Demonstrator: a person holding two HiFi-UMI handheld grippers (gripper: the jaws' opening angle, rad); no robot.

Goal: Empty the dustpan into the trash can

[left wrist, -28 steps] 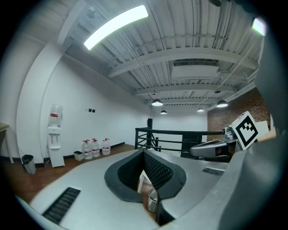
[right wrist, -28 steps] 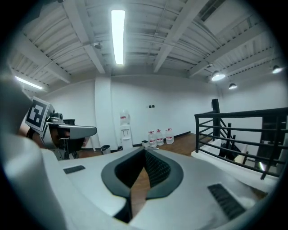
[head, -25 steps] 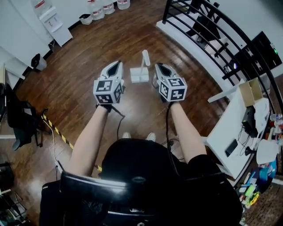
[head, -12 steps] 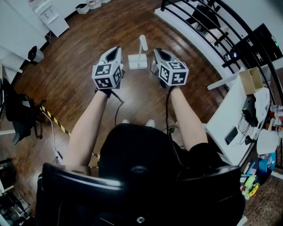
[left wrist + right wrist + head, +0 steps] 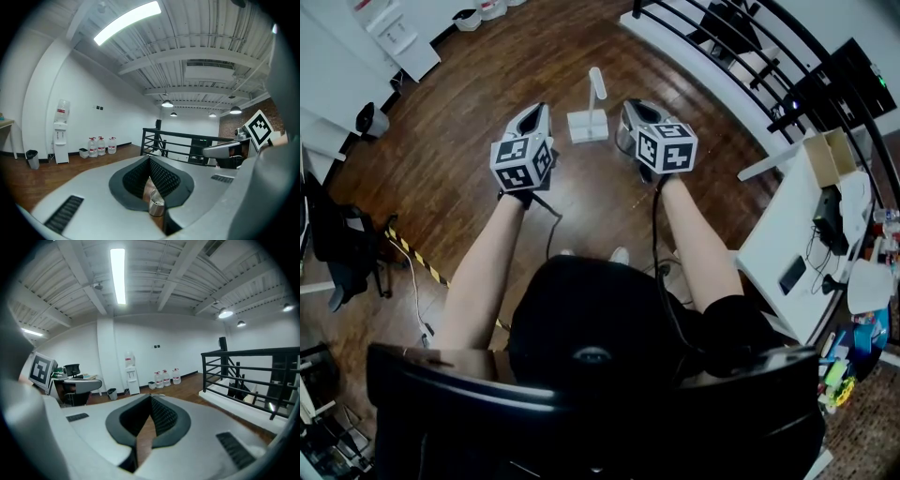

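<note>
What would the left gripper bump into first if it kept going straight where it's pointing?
Nothing close. The left gripper points out over the wooden floor, left of the dustpan. The way looks free until the black railing far ahead, though depth is hard to judge.

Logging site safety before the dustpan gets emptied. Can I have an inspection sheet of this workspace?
Surface: wood floor, striped tape at left.
Job's things: white dustpan upright, untouched; metal can on the floor, likely the trash can.
Clutter: desk at right crowded with small items.
Grippers: left gripper and right gripper shut, empty.
Cables: cable hangs from the left gripper.
Surroundings: railing, water dispenser, bottles by the wall.
</note>
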